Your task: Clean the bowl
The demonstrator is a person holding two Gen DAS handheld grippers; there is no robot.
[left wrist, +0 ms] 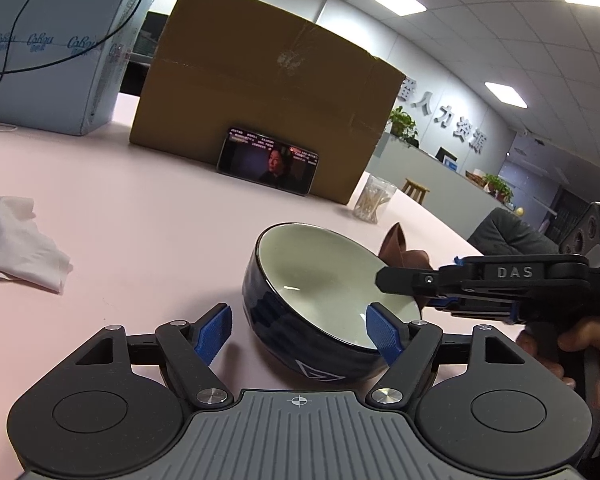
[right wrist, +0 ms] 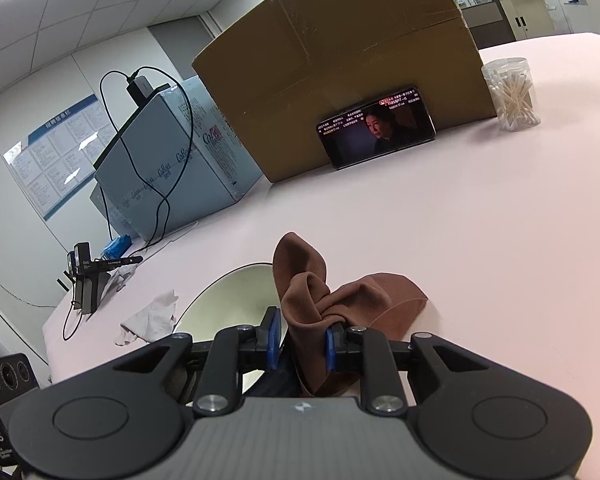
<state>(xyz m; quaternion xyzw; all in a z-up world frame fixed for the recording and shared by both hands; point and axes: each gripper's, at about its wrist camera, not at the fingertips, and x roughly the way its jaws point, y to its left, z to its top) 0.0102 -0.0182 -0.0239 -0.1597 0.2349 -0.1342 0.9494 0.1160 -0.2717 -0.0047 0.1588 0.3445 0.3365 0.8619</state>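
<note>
**Cloth meets bowl rim**

Left gripper (left wrist: 300, 330) jaws spread wide beside the dark bowl (left wrist: 300, 344), tilted on the pink table (left wrist: 140, 220). Right gripper (right wrist: 302, 346) pinches a brown cloth (right wrist: 320, 300), seemingly touching the rim. Farther back, a phone (left wrist: 268, 166) leans against a cardboard box (left wrist: 260, 92).

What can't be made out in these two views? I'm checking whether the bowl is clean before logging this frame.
- Bowl interior, left wrist view: the right gripper covers its far right side; stains are too faint to judge.
- Bowl, right wrist view: only a pale sliver shows; the brown cloth and gripper body hide the rest.
- Left gripper: whether its finger touches the rim is unclear.
- Cloth contact with the bowl: hidden in both views.
</note>
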